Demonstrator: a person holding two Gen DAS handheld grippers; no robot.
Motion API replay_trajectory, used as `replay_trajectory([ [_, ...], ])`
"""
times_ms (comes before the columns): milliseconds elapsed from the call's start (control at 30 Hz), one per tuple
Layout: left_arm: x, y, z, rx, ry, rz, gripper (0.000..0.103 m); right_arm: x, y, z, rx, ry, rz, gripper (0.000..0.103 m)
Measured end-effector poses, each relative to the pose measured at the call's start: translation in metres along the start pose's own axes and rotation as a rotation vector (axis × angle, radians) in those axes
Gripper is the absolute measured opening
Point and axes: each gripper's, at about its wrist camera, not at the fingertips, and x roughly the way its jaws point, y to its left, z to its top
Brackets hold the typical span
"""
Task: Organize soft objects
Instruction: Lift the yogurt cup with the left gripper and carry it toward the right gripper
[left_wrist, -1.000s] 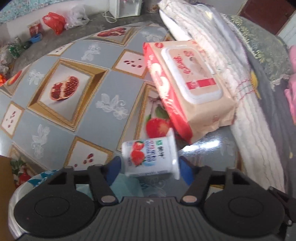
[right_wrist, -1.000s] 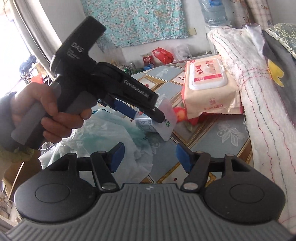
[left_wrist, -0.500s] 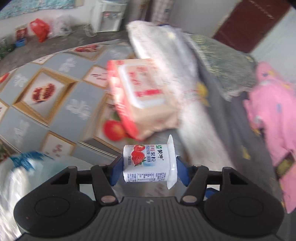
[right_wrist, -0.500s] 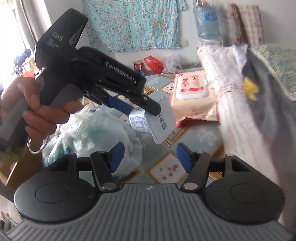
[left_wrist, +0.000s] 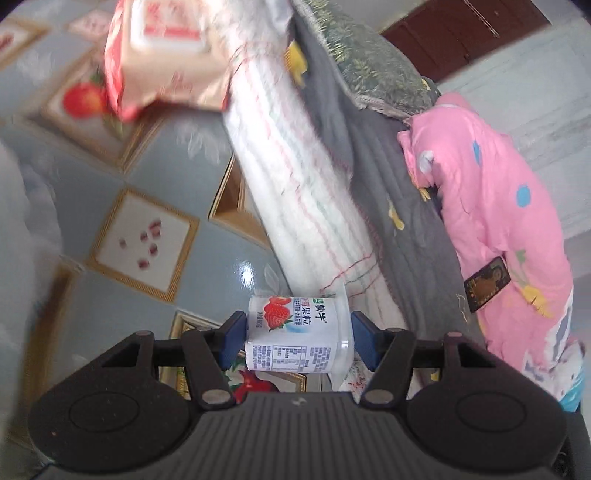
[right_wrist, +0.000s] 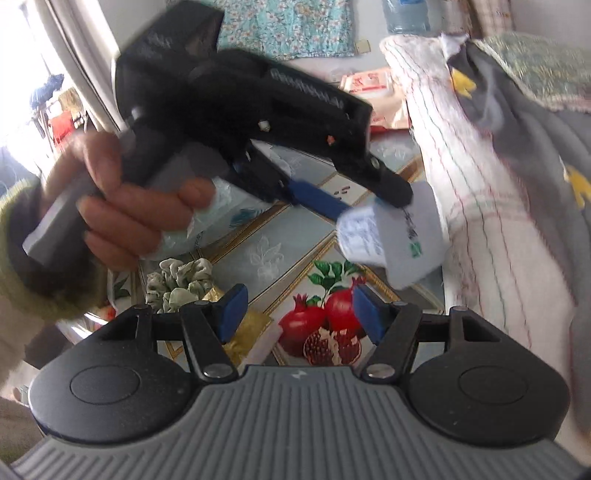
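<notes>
Glossy blue-grey oilcloth printed with framed pomegranates covers the surface (left_wrist: 155, 155) in the left wrist view, blurred toward its far edge. The left tool (left_wrist: 295, 334) points steeply down over it, and its two blue pads press on the ends of one yogurt cup (left_wrist: 297, 332), which lies on its side between them with a strawberry label up and its wide rim toward the right pad. One pack of wet wipes (left_wrist: 162, 55) sits at the far edge, smeared by motion. Along the right edge lies a row of soft things that only this view shows in full: one rolled white quilt (left_wrist: 299, 177) with red stitching just past the cup, one grey blanket (left_wrist: 391, 192) beside it, one green patterned pillow (left_wrist: 373, 62) on top of that, and one pink garment (left_wrist: 506, 229) with blue and yellow spots outermost.

From the right wrist view comes the outside of that grip: a hand (right_wrist: 122, 206) in a greenish cuff is wrapped around the grey handle of the left tool (right_wrist: 373, 218), which slants down toward the right, the cup (right_wrist: 395, 240) at its tip, hanging clear of the surface (right_wrist: 266, 236) next to the quilt (right_wrist: 491, 206). Only here appear one pale green scrunchie (right_wrist: 177, 280) and one crumpled gold wrapper (right_wrist: 243, 332) near the front edge. The right tool (right_wrist: 297, 312) stands about half open, nothing between its pads, over a pomegranate print.
</notes>
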Motion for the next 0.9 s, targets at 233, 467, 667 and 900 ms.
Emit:
replay_trajectory([
  [233,-0.006,0.012,-0.007,-0.017,-0.080,-0.019,0.063,-0.004,-0.006,-0.007,0.022,-0.029,0.047,0.063],
  [467,-0.013,0.015,-0.014,-0.015,-0.103,0.008,0.063,-0.002,-0.016,-0.010,0.047,-0.033,0.064,0.063],
  [667,-0.029,0.011,-0.024,0.017,-0.168,0.087,0.063,0.000,-0.020,-0.012,0.057,-0.029,0.073,0.063],
  [900,-0.042,0.009,-0.036,0.040,-0.212,0.169,0.064,0.004,-0.019,-0.015,0.057,-0.020,0.080,0.063],
])
